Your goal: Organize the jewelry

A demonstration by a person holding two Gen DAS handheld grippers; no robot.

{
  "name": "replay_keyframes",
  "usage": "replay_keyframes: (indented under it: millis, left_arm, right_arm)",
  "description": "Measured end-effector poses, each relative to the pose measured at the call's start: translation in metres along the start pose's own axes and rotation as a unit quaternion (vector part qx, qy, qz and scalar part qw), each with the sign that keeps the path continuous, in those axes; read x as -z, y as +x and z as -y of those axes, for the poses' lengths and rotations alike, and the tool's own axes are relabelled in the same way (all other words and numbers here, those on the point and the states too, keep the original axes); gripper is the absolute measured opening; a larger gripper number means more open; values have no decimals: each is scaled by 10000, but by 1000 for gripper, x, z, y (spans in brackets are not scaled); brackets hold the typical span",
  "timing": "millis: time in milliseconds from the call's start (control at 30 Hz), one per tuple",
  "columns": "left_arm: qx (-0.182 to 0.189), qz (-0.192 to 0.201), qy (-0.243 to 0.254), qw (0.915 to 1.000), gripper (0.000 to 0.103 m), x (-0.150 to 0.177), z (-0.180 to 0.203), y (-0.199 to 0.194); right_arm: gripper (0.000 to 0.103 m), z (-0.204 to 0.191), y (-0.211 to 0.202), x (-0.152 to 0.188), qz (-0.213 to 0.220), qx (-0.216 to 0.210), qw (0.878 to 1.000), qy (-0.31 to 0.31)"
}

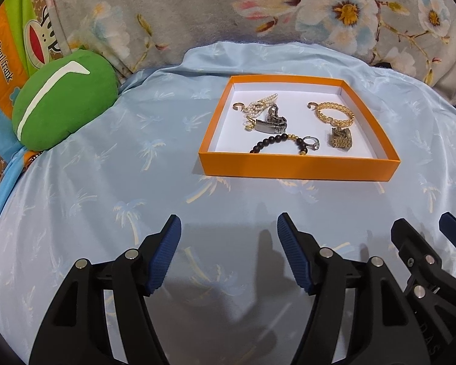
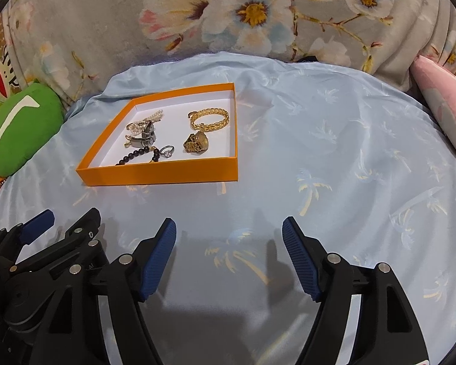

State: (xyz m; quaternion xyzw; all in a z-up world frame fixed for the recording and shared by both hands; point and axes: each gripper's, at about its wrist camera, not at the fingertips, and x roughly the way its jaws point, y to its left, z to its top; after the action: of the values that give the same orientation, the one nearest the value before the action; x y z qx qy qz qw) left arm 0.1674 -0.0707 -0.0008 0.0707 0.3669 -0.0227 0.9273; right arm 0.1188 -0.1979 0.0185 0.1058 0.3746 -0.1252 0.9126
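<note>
Apparently done: found bracelets (image 1: 334,114), watch (image 2: 197,143), ring (image 2: 167,151) and beads (image 1: 276,142) all inside orange tray (image 1: 298,168) on blue sheet (image 2: 319,158), nothing loose outside, left gripper (image 1: 229,228) and right gripper (image 2: 229,229) open, empty, well short of tray.

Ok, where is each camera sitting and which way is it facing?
Left wrist: on the left gripper, low over the pale blue palm-print sheet, facing the shallow orange cardboard box ahead-right; own open fingers show, right gripper beside.
Right wrist: on the right gripper, box ahead-left; left gripper at lower left.
Shared: box, jewelry, green plush cushion, floral blanket.
</note>
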Motion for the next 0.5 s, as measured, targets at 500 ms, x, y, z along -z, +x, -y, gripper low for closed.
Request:
replay_keyframes:
  millis: [500]
  left_arm:
    - [-68,-27,-43,10000,64,-1,-2,2]
  right_arm:
    - [71,-2,-1,0,39,39,9999,-84]
